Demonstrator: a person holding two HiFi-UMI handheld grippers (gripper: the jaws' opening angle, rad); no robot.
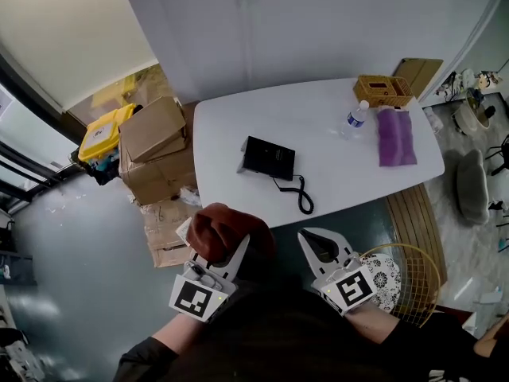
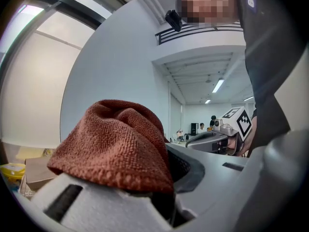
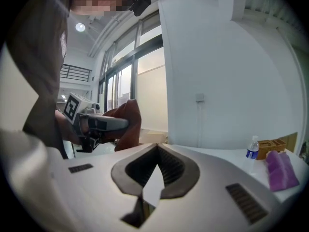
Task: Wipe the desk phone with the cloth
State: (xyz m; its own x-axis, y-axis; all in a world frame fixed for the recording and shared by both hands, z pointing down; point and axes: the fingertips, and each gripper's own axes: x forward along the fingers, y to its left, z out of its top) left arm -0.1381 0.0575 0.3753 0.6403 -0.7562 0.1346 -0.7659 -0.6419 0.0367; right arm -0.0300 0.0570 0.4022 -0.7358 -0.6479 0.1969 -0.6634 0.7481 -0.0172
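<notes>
A black desk phone [image 1: 269, 158] lies on the white table [image 1: 231, 126], its coiled cord [image 1: 303, 194] trailing toward the near edge. My left gripper [image 1: 235, 249] hangs below that edge, off the table, shut on a rust-red cloth [image 1: 221, 229]. The cloth [image 2: 115, 141] drapes over the jaws and hides the tips. My right gripper [image 1: 312, 239] is beside it, also short of the table, with its jaws closed together and nothing between them [image 3: 155, 148]. From the right gripper view the left gripper and the cloth [image 3: 126, 124] show at the left.
At the table's right end stand a water bottle [image 1: 357, 118], a purple bag [image 1: 395, 136] and a wicker box [image 1: 382, 91]. Cardboard boxes [image 1: 155, 146] and a yellow bin [image 1: 103, 131] are left of the table. A wire chair [image 1: 409, 281] stands at the right.
</notes>
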